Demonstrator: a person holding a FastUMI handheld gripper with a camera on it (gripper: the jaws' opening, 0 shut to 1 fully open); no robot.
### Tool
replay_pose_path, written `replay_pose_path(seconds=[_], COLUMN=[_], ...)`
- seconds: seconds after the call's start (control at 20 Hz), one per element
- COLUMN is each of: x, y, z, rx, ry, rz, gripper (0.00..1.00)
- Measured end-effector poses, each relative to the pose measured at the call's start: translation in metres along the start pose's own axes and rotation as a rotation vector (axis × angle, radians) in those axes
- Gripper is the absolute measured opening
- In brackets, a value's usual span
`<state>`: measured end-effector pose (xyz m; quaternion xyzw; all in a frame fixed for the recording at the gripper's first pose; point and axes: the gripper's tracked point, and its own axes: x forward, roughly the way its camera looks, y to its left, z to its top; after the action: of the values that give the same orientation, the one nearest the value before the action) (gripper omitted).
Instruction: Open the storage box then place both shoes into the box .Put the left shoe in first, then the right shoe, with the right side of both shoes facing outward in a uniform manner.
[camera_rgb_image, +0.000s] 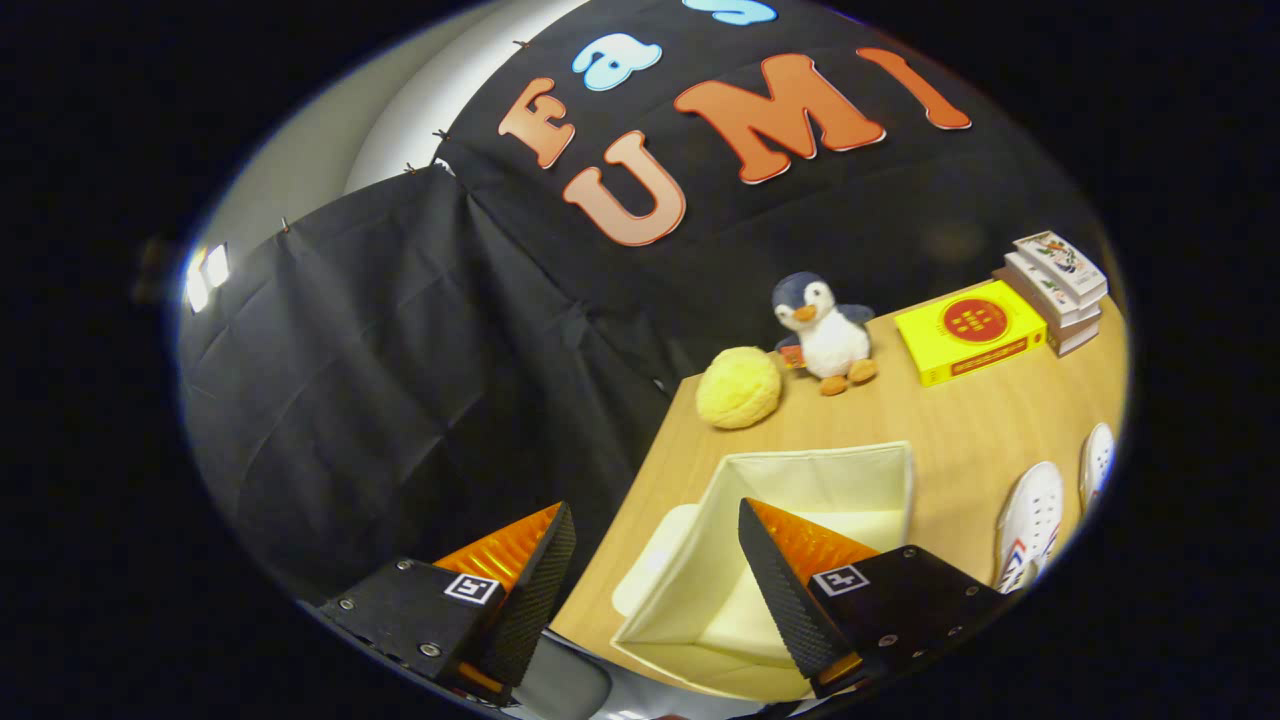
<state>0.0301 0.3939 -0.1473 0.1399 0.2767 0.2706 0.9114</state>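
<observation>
Cream fabric box sits open just ahead, so my claw hangs wide, empty; shoes wait right on the bench.

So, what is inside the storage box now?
The storage box stands open and the cream lining that shows holds no shoe. One finger of the open claw covers part of its floor. Both shoes lie on the table.
</observation>
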Motion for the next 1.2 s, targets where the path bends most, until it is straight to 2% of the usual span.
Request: replay_pose_path(seconds=[0.4,0.75,0.95,1.05,1.1,1.2], x=[-0.071,-0.11,-0.115,-0.113,-0.114,-0.111], y=[-0.14,-0.241,-0.288,-0.309,-0.318,-0.331], z=[-0.004,-0.045,-0.074,-0.086,-0.094,-0.106], rx=[-0.06,-0.159,-0.206,-0.219,-0.219,-0.202], ry=[-0.075,0.002,0.074,0.117,0.145,0.185], rz=[-0.305,-0.519,-0.598,-0.626,-0.635,-0.636], gripper=[0.98,0.97,0.85,0.76,0.66,0.53])
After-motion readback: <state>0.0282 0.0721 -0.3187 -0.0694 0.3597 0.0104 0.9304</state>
